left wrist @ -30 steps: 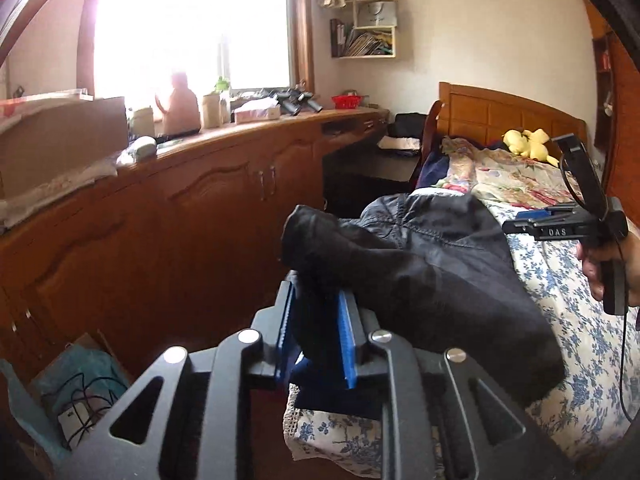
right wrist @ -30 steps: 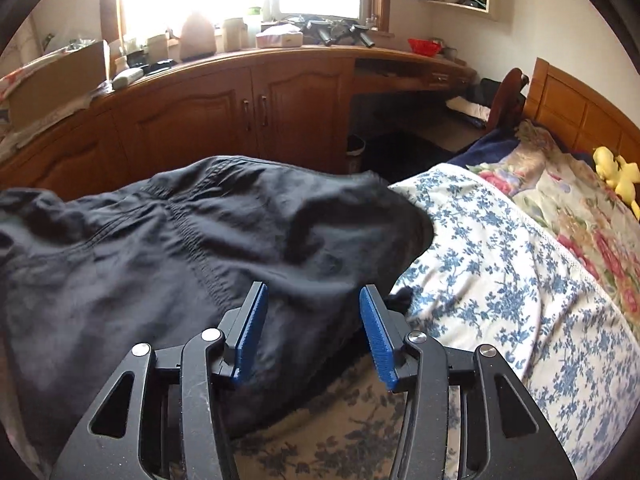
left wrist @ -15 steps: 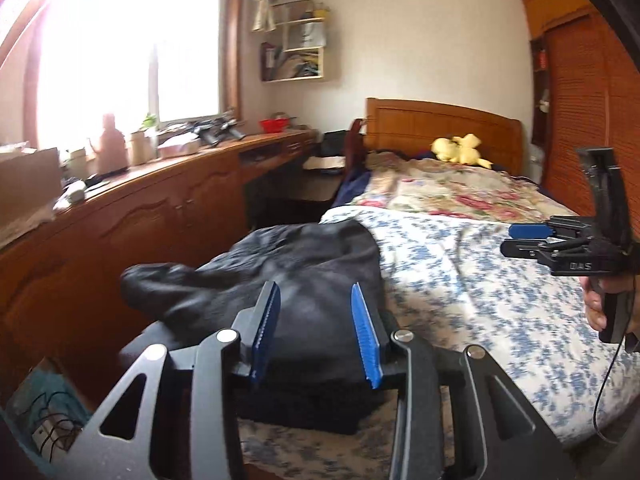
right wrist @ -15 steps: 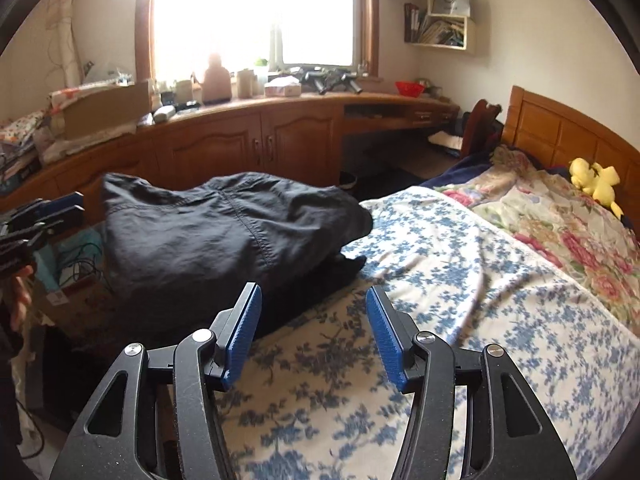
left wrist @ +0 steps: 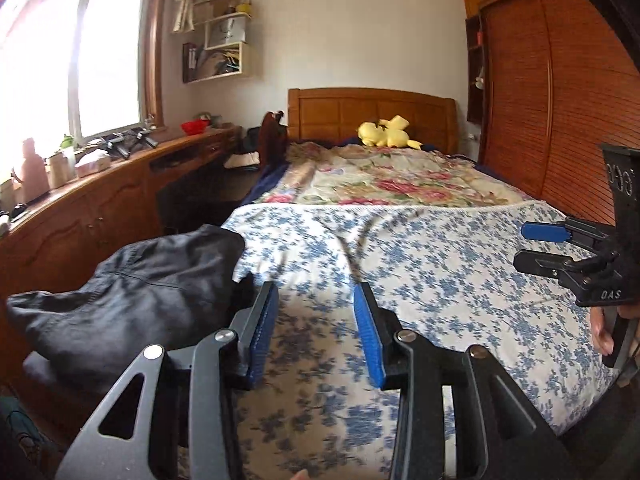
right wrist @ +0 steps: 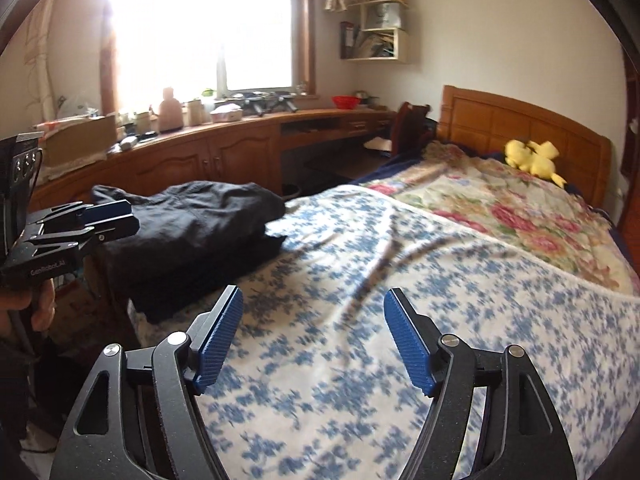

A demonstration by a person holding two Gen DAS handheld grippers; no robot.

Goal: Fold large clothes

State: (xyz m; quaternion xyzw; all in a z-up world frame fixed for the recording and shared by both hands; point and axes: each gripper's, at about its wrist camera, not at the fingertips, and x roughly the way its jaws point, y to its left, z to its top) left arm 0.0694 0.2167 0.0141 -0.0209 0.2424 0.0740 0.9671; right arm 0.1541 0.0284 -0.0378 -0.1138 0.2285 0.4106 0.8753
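Note:
A dark grey folded garment (left wrist: 132, 292) lies in a pile at the left corner of the bed's foot; it also shows in the right wrist view (right wrist: 192, 228). My left gripper (left wrist: 314, 328) is open and empty, held above the blue-flowered bedspread (left wrist: 420, 272) to the right of the garment. My right gripper (right wrist: 312, 332) is open and empty, held above the bedspread (right wrist: 400, 280), clear of the garment. Each gripper shows side-on in the other's view: the right one (left wrist: 548, 240) and the left one (right wrist: 104, 220).
A wooden cabinet run (right wrist: 224, 156) with clutter under the window lines the left side. A floral quilt (left wrist: 384, 180) and a yellow plush toy (left wrist: 384, 132) lie near the headboard. A wooden wardrobe (left wrist: 560, 100) stands at the right.
My left gripper let go of the dark garment, opened and drew back to the right. My right gripper pulled back from the garment and opened wider. The garment now rests on the bed corner.

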